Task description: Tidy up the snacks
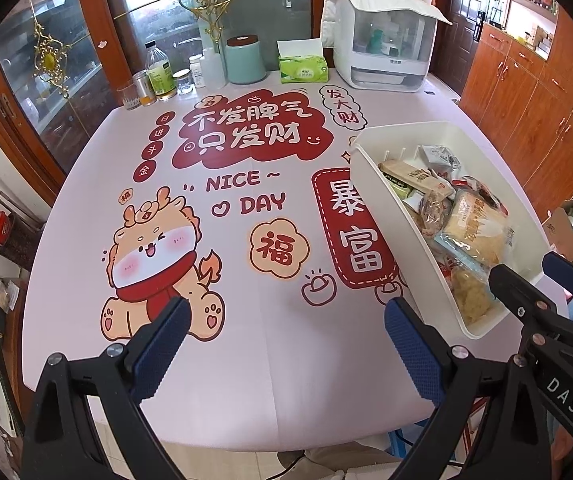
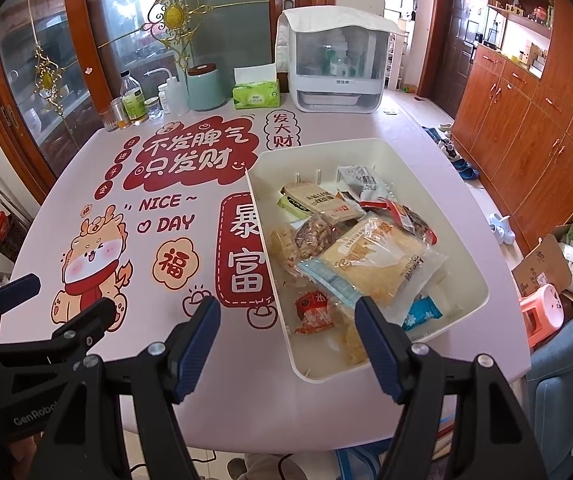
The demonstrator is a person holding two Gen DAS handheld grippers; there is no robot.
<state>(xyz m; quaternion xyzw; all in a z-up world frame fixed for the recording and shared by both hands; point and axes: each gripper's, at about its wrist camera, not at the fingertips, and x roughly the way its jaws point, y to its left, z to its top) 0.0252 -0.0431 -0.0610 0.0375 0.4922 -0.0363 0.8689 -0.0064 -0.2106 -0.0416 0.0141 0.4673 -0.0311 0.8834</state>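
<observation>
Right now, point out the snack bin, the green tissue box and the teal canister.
snack bin (image 2: 471, 276), right wrist view, right rim.
green tissue box (image 2: 255, 96), right wrist view, front face.
teal canister (image 1: 245, 65), left wrist view, body.

The bin (image 2: 370, 152) sits on the right half of the table (image 2: 190, 344), and the snack packets (image 2: 366, 256) lie heaped inside it. Along the far edge stands a row: bottles and jars (image 2: 134, 100) at the far left, then the canister (image 2: 205, 88), the tissue box (image 2: 255, 94) to its right, and the covered appliance (image 2: 336, 60) rightmost. Cabinets (image 2: 526, 120) line the right wall, with shoes (image 2: 462, 166) on the floor before them.
</observation>
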